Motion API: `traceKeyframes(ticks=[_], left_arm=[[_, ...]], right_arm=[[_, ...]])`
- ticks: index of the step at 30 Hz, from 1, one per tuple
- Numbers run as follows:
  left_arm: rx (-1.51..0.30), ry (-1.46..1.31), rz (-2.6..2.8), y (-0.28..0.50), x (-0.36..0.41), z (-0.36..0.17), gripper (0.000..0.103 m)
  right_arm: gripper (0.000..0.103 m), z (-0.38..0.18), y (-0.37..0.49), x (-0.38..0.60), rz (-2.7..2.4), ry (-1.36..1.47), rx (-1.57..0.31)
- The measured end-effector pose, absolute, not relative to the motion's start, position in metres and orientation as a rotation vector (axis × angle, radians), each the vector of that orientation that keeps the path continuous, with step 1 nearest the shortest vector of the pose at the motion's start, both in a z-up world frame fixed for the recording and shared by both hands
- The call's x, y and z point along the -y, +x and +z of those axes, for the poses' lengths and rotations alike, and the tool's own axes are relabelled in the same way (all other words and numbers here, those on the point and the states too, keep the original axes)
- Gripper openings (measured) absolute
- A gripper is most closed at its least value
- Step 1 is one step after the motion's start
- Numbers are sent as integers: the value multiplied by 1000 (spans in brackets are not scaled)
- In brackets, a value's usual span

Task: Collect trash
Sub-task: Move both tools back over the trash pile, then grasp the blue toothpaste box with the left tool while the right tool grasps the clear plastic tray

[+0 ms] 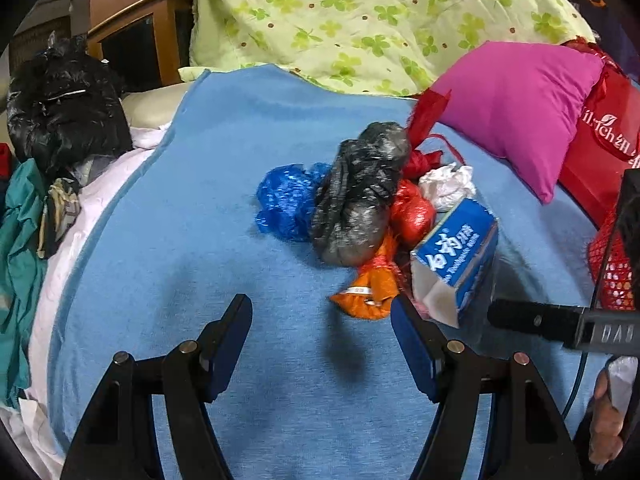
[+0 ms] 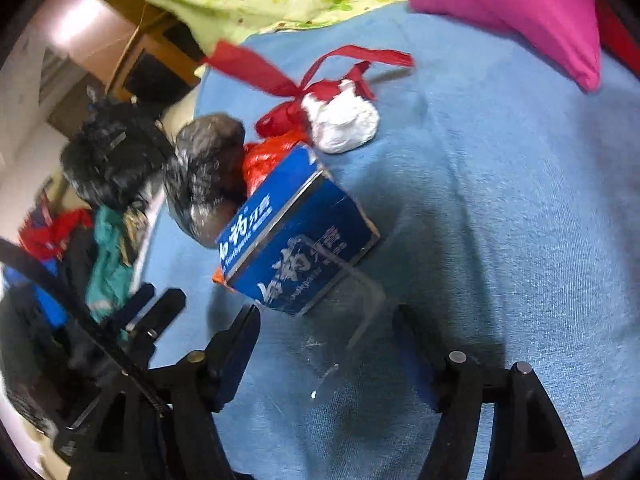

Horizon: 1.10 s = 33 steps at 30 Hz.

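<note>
A pile of trash lies on the blue blanket (image 1: 200,240): a grey-black plastic bag (image 1: 356,196), a blue bag (image 1: 288,200), a red bag (image 1: 412,212), an orange wrapper (image 1: 372,284), a white crumpled tissue (image 1: 448,184) and a blue toothpaste box (image 1: 460,256). My left gripper (image 1: 322,320) is open and empty, just short of the orange wrapper. My right gripper (image 2: 326,332) is open, close in front of the toothpaste box (image 2: 296,240); a clear plastic piece (image 2: 352,320) lies between its fingers. The tissue (image 2: 344,120) and a red ribbon (image 2: 280,76) lie beyond.
A big black trash bag (image 1: 64,108) sits at the left off the bed, also in the right wrist view (image 2: 112,152). A pink pillow (image 1: 516,108), a green floral quilt (image 1: 360,20), a red gift bag (image 1: 604,148) and a wooden cabinet (image 1: 140,36) surround the blanket.
</note>
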<state>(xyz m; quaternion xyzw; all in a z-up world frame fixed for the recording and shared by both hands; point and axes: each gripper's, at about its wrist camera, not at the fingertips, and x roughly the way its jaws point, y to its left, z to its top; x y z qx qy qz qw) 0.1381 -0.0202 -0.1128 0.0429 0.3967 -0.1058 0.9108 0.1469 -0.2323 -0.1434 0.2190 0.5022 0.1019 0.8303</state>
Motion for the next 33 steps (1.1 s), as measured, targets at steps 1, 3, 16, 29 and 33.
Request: traceKeyframes(ticks=[1, 3, 16, 29, 33], left_arm=[[-819, 88, -209, 139, 19, -113, 73], [-826, 79, -195, 140, 14, -114, 73], [-840, 37, -198, 141, 2, -114, 73], [-834, 72, -241, 137, 24, -114, 73], [-833, 88, -250, 135, 28, -115, 72]], right_arm=[[72, -144, 147, 226, 204, 432, -1068], [73, -145, 148, 216, 192, 386, -1070], [75, -139, 144, 228, 51, 295, -1009], [58, -123, 120, 310, -120, 377, -941], [58, -105, 113, 333, -126, 424, -858]])
